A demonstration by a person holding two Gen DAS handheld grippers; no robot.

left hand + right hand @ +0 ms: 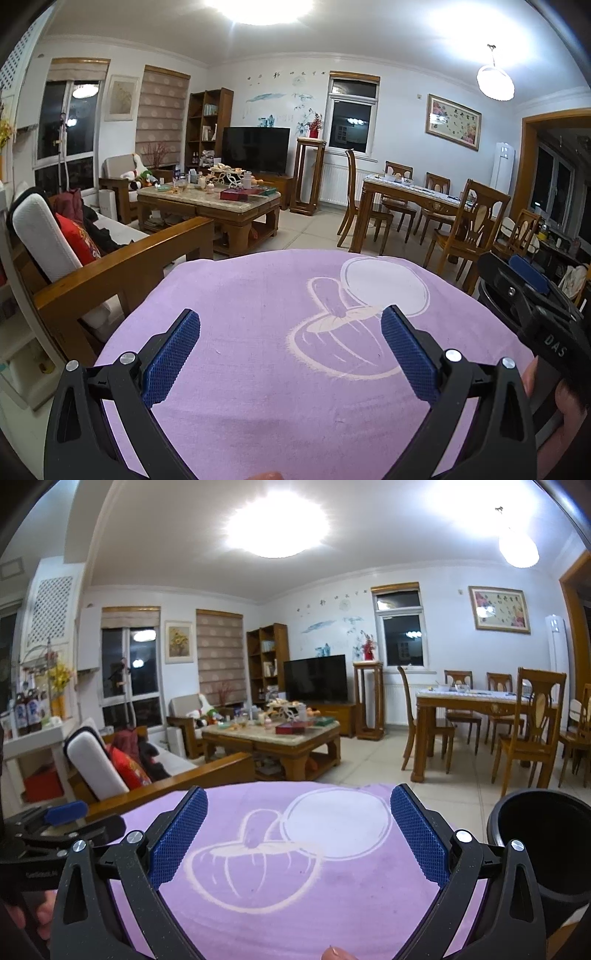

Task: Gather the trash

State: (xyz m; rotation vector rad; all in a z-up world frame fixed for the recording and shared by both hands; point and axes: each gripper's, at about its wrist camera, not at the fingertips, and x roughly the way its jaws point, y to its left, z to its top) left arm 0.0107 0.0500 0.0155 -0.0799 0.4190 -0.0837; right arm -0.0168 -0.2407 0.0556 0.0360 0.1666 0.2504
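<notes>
My left gripper [290, 321] is open above a purple cloth [258, 387] with a pale printed figure, and nothing sits between its blue pads [173, 354]. My right gripper [299, 799] is also open over the same purple cloth [295, 904], empty. A black bin [543, 842] stands just right of the cloth, its mouth open upward. The right gripper [526, 275] shows at the right edge of the left wrist view, held in a hand. The left gripper [66, 812] appears at the left edge of the right wrist view. No piece of trash shows on the cloth.
A wooden sofa [110, 258] with a red cushion stands left of the cloth. A cluttered coffee table [210, 201] sits mid-room before a television [256, 147]. A dining table [413, 199] with wooden chairs fills the right. Tiled floor [314, 229] lies between them.
</notes>
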